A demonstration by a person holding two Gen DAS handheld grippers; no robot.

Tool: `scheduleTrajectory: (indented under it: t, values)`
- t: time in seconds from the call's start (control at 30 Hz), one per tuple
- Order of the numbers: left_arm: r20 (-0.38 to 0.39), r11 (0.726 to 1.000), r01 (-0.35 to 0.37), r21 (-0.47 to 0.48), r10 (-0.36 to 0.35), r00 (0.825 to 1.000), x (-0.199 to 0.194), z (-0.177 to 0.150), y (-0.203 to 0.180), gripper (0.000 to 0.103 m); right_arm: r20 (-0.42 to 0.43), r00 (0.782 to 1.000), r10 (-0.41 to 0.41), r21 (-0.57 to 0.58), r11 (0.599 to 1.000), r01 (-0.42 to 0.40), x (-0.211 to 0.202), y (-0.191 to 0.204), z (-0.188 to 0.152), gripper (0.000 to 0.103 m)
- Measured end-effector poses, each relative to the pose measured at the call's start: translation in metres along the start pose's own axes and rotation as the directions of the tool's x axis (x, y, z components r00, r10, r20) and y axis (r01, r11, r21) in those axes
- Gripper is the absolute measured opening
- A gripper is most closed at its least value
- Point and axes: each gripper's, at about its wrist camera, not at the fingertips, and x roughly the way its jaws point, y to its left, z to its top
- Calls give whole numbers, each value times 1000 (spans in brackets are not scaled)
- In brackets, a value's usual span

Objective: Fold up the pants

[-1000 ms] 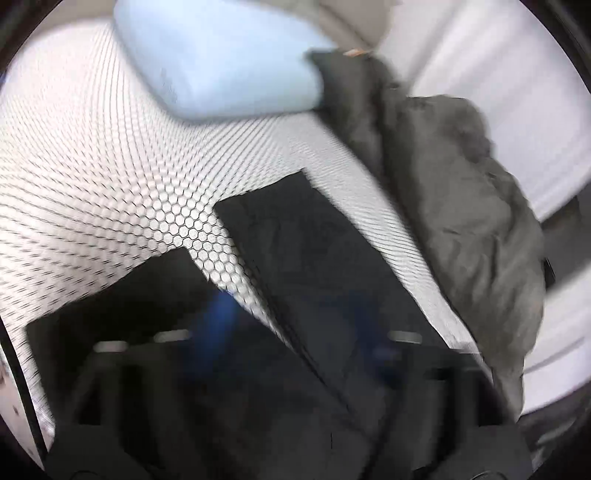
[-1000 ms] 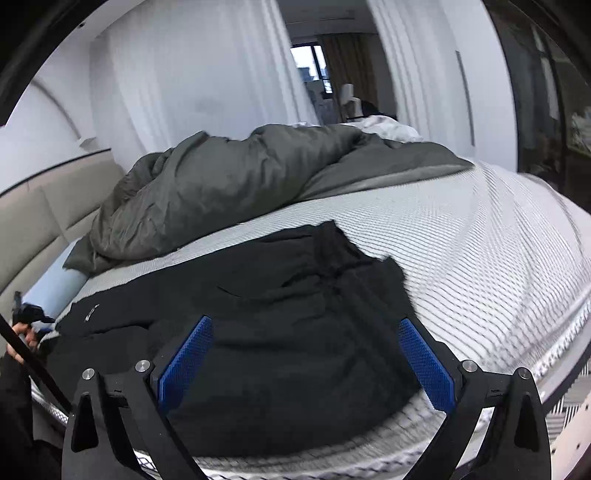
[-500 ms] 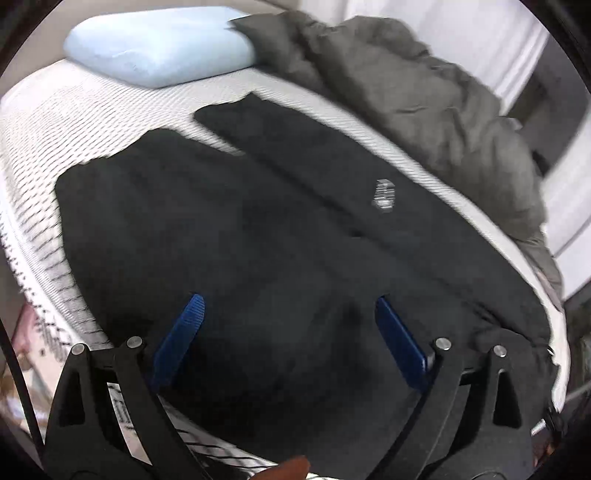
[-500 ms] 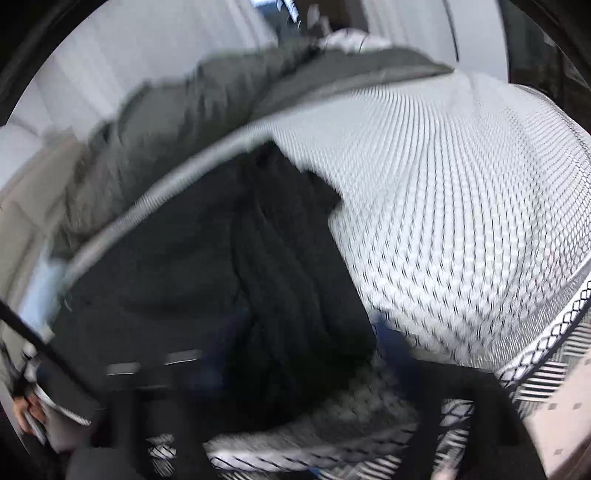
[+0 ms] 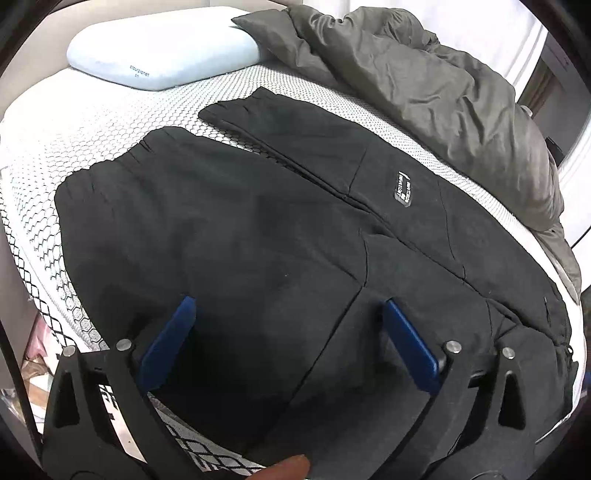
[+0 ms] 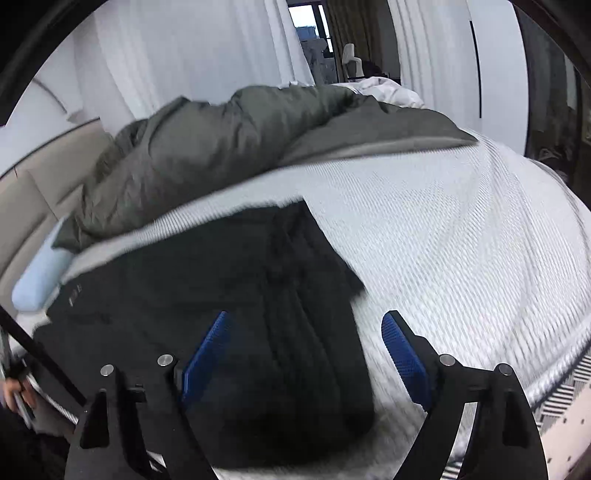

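Left wrist view: looks forward and steeply down along the left gripper (image 5: 284,325) from the near edge of the bed (image 5: 92,122), close above the black pants (image 5: 229,221); faces the pillow (image 5: 162,48) and the grey duvet (image 5: 443,92).
Right wrist view: sits on the right gripper (image 6: 304,343) at the same bed (image 6: 461,240) edge, tilted down less steeply, so it also takes in curtains (image 6: 184,48) and a window (image 6: 306,18) past the far side.
Closeness: both near, cloth filling the lower half.
Shared part: pants (image 6: 221,295), duvet (image 6: 221,147) and pillow (image 6: 40,277).
Sharpness: right view slightly blurred.
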Motion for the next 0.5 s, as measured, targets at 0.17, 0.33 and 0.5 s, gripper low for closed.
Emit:
scheduleTrajectory:
  t: [0.17, 0.33, 0.5]
  values:
    - [9, 1000, -28, 13, 28, 1000, 4, 0, -4, 101, -140, 988, 70, 69, 996, -61, 98, 15, 66, 74]
    - [13, 999, -34, 9, 34, 999, 6, 1, -4, 102, -249, 964, -97, -9, 995, 98, 189, 33, 96, 34]
    - [19, 999, -41, 14, 41, 999, 9, 4, -4, 102, -226, 965, -131, -72, 990, 117, 214, 44, 121, 7]
